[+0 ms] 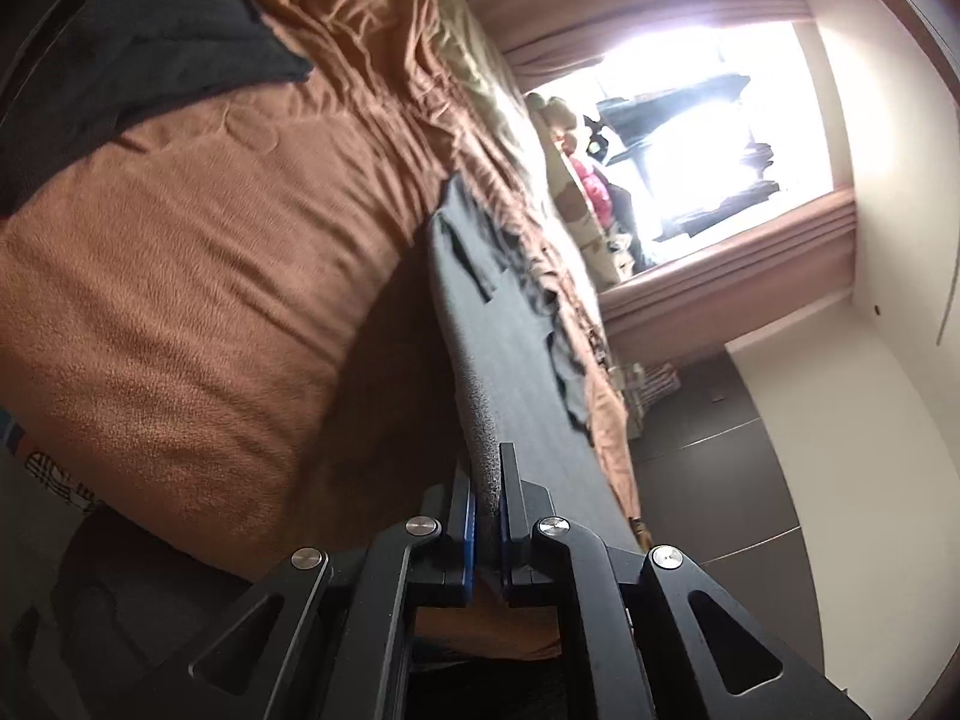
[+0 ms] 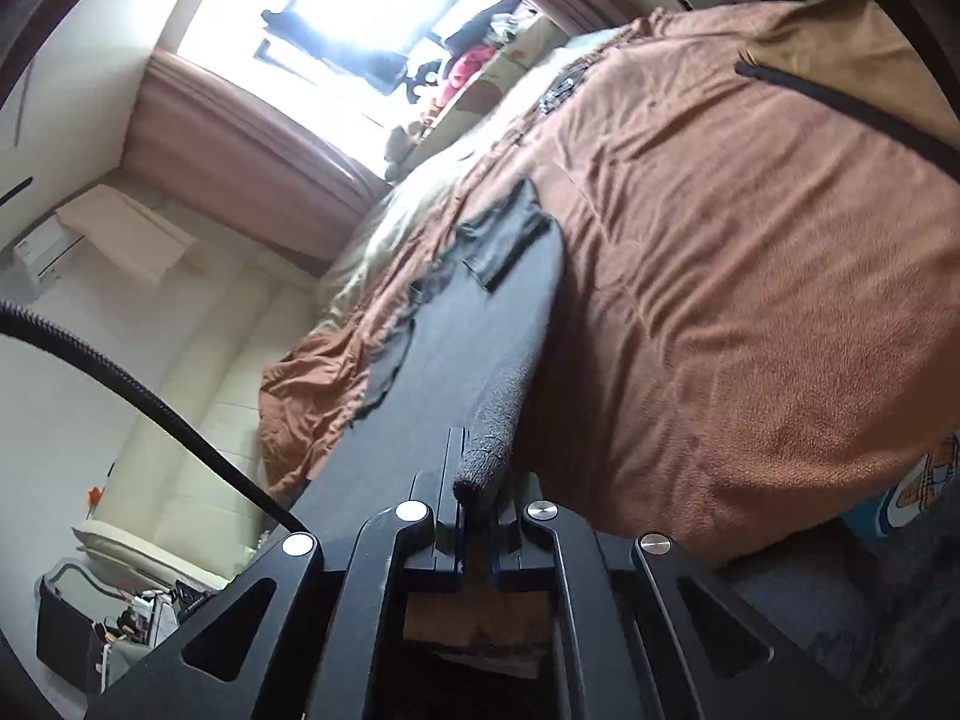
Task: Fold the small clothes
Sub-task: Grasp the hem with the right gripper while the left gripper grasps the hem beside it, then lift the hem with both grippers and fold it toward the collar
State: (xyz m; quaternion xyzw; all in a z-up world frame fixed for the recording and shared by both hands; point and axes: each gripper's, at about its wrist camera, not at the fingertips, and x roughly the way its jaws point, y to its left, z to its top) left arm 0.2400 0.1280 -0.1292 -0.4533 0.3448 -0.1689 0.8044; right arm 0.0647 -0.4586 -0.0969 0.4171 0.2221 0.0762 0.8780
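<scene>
A small dark grey garment (image 1: 516, 336) is lifted off a bed covered with a brown blanket (image 1: 198, 276), stretched taut between both grippers. In the left wrist view my left gripper (image 1: 489, 480) is shut on a rolled edge of the garment, cloth pinched between its blue pads. In the right wrist view the same garment (image 2: 474, 348) runs away from my right gripper (image 2: 480, 480), which is shut on the other bunched corner. The far part of the cloth, with a sleeve (image 2: 510, 234), still lies on the blanket (image 2: 750, 300).
A black cloth (image 1: 132, 60) lies on the bed's far side. Curtains (image 1: 720, 294) frame a bright window (image 1: 708, 138), with soft toys along the sill. Dark floor tiles (image 1: 720, 480), a cream sofa (image 2: 198, 432), a black cable (image 2: 138, 396) and a black basket (image 2: 66, 618) are beside the bed.
</scene>
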